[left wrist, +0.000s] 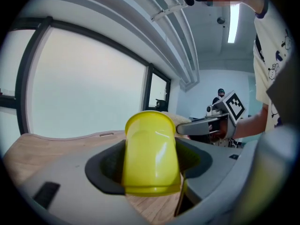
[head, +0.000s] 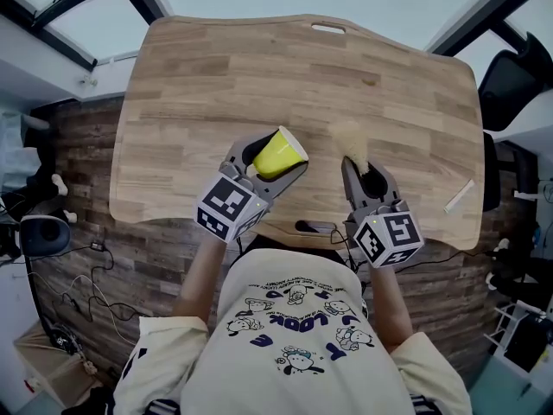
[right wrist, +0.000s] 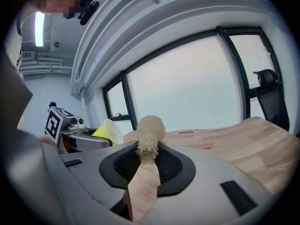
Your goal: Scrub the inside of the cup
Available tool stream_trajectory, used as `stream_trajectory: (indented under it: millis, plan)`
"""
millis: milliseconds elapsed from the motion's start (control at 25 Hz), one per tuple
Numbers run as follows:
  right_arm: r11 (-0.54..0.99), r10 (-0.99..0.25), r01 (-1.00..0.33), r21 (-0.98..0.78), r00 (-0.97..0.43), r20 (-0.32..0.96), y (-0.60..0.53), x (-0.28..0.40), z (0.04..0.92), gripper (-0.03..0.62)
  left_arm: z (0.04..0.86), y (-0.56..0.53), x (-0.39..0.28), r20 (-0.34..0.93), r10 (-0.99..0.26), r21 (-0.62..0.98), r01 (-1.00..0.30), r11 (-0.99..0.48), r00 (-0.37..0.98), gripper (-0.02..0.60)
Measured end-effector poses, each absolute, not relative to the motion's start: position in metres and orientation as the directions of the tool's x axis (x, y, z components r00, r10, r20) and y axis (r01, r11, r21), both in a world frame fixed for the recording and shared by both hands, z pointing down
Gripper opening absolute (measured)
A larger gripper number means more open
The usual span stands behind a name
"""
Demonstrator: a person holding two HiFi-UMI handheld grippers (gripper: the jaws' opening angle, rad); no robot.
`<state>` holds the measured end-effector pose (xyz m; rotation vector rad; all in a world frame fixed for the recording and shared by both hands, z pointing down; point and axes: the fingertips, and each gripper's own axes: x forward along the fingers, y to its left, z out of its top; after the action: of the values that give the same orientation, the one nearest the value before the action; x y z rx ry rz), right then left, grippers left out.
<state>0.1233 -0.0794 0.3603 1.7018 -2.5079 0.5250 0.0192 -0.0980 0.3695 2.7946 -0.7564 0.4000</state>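
My left gripper [head: 270, 164] is shut on a yellow plastic cup [head: 278, 152], held above the wooden table [head: 207, 85]. The cup [left wrist: 151, 152] lies on its side between the jaws with its mouth tilted away toward the right. My right gripper [head: 363, 178] is shut on a pale fibrous scrubber [head: 351, 140], whose tuft sticks out beyond the fingertips. In the right gripper view the scrubber [right wrist: 149, 136] stands up between the pads, and the cup [right wrist: 108, 131] shows to the left. The scrubber is beside the cup, a short gap apart, not inside it.
A slim white strip [head: 459, 195] lies near the table's right front edge. The table has a handle slot [head: 327, 28] at its far edge. A black chair [head: 511, 76] stands at the right. Cables lie on the floor [head: 78, 266] to the left.
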Motion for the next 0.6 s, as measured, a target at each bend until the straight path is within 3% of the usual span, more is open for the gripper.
stream_trajectory:
  millis: [600]
  plan:
    - [0.227,-0.93,-0.939,-0.258,-0.288,0.23,-0.0755,0.126,0.3681,0.084,0.3704,-0.1,0.0232,0.265,-0.574,0.17,-0.623,-0.763,0.775,0.325]
